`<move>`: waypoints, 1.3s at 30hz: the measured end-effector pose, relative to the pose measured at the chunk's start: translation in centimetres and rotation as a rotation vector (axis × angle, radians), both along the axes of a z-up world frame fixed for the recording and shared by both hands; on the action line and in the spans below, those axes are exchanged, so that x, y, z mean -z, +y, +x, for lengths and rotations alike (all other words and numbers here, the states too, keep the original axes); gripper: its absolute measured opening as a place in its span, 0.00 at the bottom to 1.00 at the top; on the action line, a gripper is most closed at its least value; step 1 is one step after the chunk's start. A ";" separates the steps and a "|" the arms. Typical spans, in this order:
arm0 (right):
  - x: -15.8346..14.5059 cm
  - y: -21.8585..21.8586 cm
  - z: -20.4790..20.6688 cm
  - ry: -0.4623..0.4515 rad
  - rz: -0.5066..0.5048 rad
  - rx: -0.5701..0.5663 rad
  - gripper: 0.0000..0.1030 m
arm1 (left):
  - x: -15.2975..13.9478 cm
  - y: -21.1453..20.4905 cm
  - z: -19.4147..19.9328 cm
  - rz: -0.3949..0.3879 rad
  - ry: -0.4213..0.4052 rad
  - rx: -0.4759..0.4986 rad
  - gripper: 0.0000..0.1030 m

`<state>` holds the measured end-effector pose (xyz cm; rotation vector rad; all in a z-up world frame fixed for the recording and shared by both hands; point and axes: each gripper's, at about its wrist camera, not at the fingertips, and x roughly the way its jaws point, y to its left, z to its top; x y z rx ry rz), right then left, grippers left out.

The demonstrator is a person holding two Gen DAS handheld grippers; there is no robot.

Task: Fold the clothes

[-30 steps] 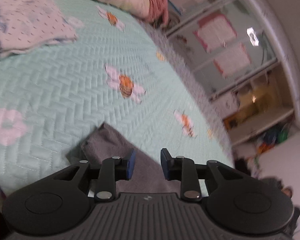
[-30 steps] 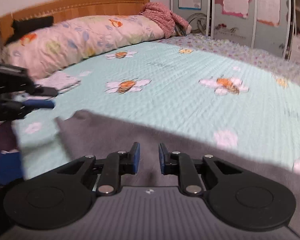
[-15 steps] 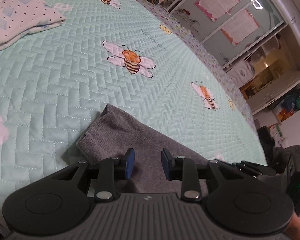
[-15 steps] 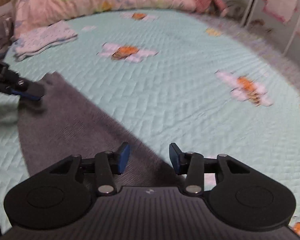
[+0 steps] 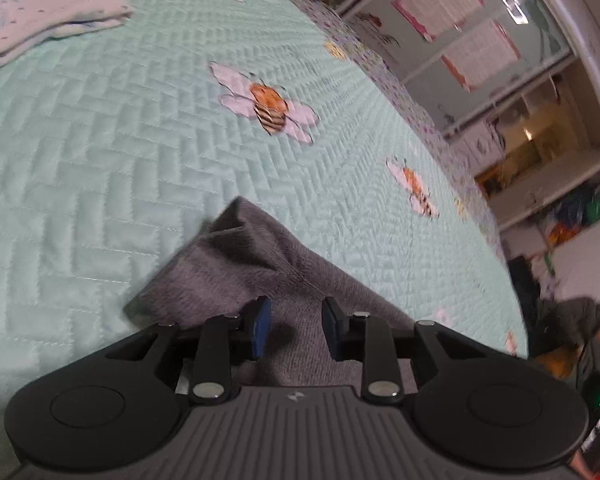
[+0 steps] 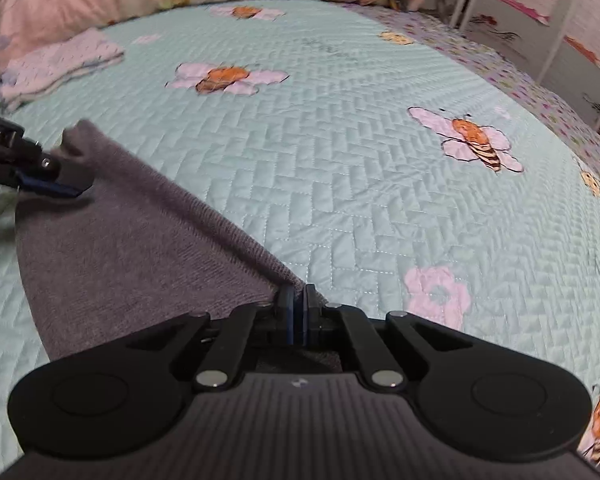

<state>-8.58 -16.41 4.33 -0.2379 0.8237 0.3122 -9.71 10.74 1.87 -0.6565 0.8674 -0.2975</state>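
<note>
A grey knit garment (image 6: 132,256) lies spread on the mint quilted bedspread (image 6: 340,168), its long edge running diagonally; one corner (image 5: 240,220) is rumpled and lifted (a seam shows there), the opposite corner drawn up taut off the bed

plain grey knit garment (image 6: 132,248) on mint-green herringbone-quilted bedspread (image 6: 340,168) with orange-striped, white-winged bees (image 5: 270,106)

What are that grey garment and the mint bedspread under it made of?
Grey garment: looks like a soft knit, perhaps wool or cotton; fine ribbed rows show, matte. Bedspread: seems a quilted woven fabric with a slight sheen; stitched herringbone lines and bee pictures, printed or stitched on.
</note>
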 end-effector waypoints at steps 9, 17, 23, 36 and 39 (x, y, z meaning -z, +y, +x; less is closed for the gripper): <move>-2.9 -2.8 -6.4 -0.048 0.347 0.158 0.12 | -1.0 -2.6 1.5 0.158 -0.018 0.111 0.32; -0.4 -4.6 -9.9 0.076 0.273 0.254 0.08 | -0.5 -3.1 2.4 0.248 0.017 0.163 0.27; -1.2 -6.7 -9.3 0.020 0.224 0.308 0.09 | -3.0 -5.5 -0.2 0.323 -0.096 0.196 0.37; -0.3 -10.7 -5.6 0.189 0.135 0.503 0.00 | -0.6 -7.4 1.1 0.425 -0.010 0.255 0.38; -1.5 -10.4 -6.6 0.161 0.116 0.516 0.00 | -0.7 -7.3 1.1 0.426 -0.004 0.254 0.39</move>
